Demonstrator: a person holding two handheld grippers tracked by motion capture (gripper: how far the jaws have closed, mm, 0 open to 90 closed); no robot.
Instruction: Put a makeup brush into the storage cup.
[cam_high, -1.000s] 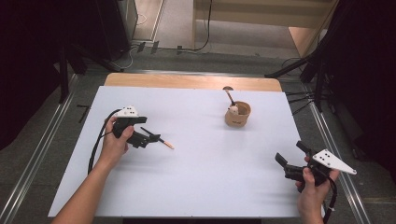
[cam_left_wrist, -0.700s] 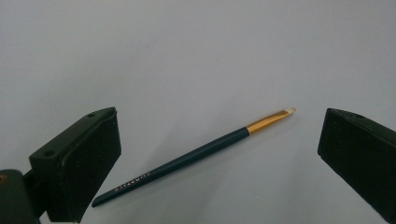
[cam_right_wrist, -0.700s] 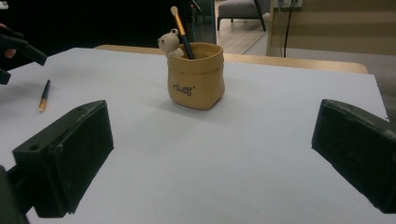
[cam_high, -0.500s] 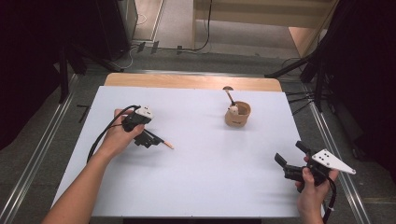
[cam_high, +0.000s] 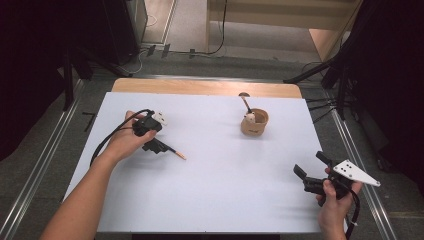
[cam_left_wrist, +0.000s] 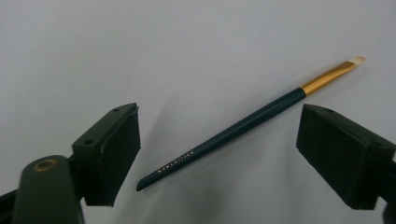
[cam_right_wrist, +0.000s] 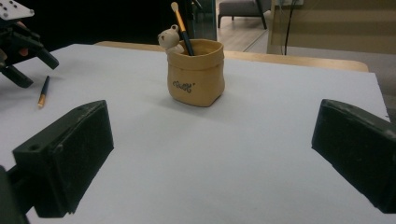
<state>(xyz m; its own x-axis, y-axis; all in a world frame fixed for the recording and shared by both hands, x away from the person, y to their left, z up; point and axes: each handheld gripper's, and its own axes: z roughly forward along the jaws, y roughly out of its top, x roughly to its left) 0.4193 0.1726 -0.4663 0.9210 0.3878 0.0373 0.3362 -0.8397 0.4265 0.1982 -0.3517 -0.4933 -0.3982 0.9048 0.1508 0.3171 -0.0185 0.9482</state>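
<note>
tan pot (cam_high: 254, 122), far right | bear figure (cam_right_wrist: 169, 38) and brush (cam_right_wrist: 181, 27) inside

The brush (cam_left_wrist: 243, 124) had a glossy dark handle, a polished gold-coloured metal ferrule and pale bristles. The left hand-held gripper (cam_left_wrist: 233, 154) carried matt black pads of plastic look. The surface (cam_high: 225, 190) was smooth, matt white sheet laid over a wooden board. The pot (cam_right_wrist: 196, 72) looked like matt tan ceramic, shaped as a wrinkled sack.
</note>
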